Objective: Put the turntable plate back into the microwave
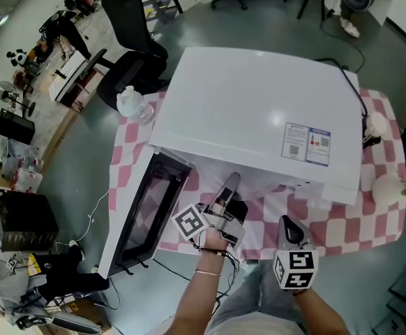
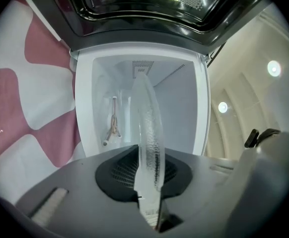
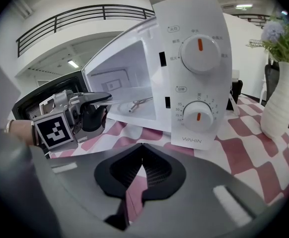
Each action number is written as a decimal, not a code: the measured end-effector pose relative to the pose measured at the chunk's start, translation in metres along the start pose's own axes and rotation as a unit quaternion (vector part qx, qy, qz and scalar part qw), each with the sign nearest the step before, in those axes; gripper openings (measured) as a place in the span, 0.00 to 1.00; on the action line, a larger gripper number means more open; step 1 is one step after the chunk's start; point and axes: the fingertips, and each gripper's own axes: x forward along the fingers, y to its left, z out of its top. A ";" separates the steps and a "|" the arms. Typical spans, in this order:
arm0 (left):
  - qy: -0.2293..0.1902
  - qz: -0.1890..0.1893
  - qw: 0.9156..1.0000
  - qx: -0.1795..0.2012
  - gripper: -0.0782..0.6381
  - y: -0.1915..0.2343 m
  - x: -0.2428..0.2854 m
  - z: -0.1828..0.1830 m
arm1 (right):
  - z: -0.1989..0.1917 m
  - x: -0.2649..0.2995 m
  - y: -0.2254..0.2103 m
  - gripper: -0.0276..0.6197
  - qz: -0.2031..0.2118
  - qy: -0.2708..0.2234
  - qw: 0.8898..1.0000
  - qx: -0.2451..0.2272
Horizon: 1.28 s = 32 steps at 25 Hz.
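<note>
The clear glass turntable plate (image 2: 147,128) stands edge-on between the jaws of my left gripper (image 2: 148,175), which is shut on its rim. It points level into the open white microwave cavity (image 2: 184,108), where a three-armed roller support (image 2: 112,125) lies on the floor. From the right gripper view, the plate's edge (image 3: 115,101) juts from the left gripper (image 3: 87,104) just at the cavity mouth. In the head view the left gripper (image 1: 229,185) reaches under the microwave (image 1: 259,110) front. My right gripper (image 3: 140,165) is shut and empty, hanging low before the control panel (image 3: 199,83).
The microwave door (image 1: 144,218) swings open to the left, over the table edge. A white vase with flowers (image 3: 279,103) stands right of the microwave on the pink checked cloth (image 1: 349,222). A white teapot-like object (image 1: 130,102) sits at the table's far left corner.
</note>
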 end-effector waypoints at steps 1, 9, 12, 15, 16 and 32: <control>0.001 0.002 1.000 0.000 0.16 0.001 0.002 0.000 | 0.000 0.000 -0.001 0.06 0.000 0.000 1.000 0.000; -0.001 0.008 1.000 0.000 0.16 0.007 0.014 0.005 | 0.000 0.002 -0.004 0.06 0.002 0.006 1.000 0.001; 0.001 0.012 1.000 0.006 0.16 0.009 0.020 0.008 | -0.001 0.003 -0.006 0.06 0.004 0.008 1.000 -0.002; 0.005 0.014 1.000 0.010 0.16 0.009 0.026 0.010 | -0.001 0.003 -0.008 0.06 0.003 0.010 1.000 -0.003; 0.005 0.014 1.000 0.010 0.16 0.009 0.028 0.011 | 0.000 0.003 -0.009 0.06 0.002 0.010 1.000 -0.002; 0.000 0.025 1.000 0.002 0.17 0.012 0.053 0.018 | -0.003 0.003 -0.008 0.06 0.009 0.020 1.000 0.001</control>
